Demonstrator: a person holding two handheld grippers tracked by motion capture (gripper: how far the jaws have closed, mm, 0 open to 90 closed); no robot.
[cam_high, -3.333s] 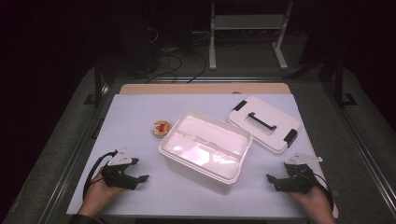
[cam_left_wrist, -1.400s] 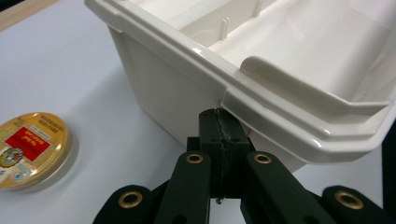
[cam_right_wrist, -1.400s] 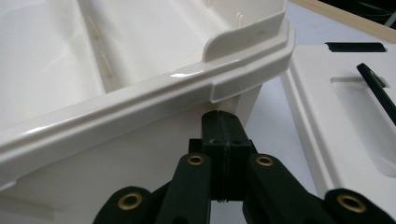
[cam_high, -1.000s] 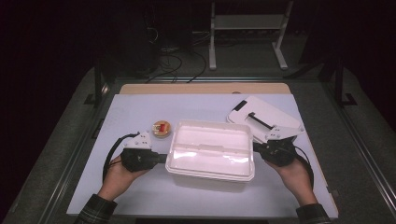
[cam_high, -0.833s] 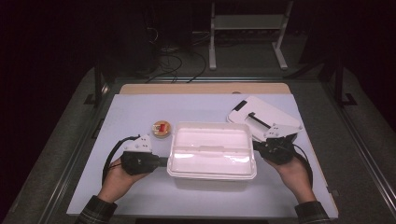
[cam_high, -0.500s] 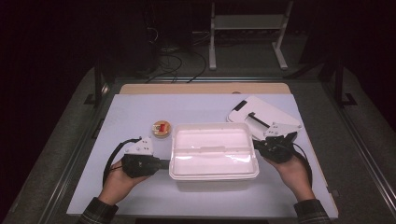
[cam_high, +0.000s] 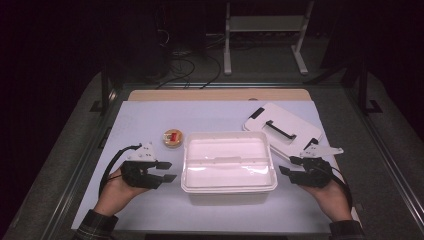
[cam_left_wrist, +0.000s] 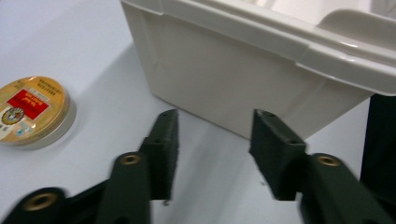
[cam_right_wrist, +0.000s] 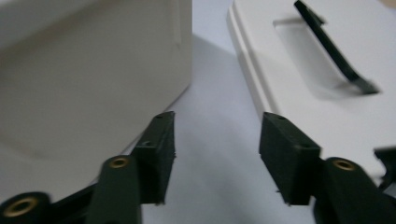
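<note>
The white plastic bin (cam_high: 228, 167) sits at the table's centre. The left gripper (cam_high: 167, 171) and right gripper (cam_high: 286, 166) flank its ends, jaws just opened, parted with nothing between. Its lid (cam_high: 283, 129) lies far right.

Your desk (cam_high: 150, 120) carries a pale lavender-white sheet across nearly all its top, with a strip of bare wood showing along the 12 o'clock edge. At the centre of it sits the open white bin (cam_high: 228, 167), long side facing you. At 10 o'clock from the bin, just beside its corner but apart from it, lies a small round tin (cam_high: 173, 138) with a gold rim and a red label. At 2 o'clock from the bin lies the white lid (cam_high: 284, 129), flat and turned at an angle, black handle up, close to the bin without touching it.
</note>
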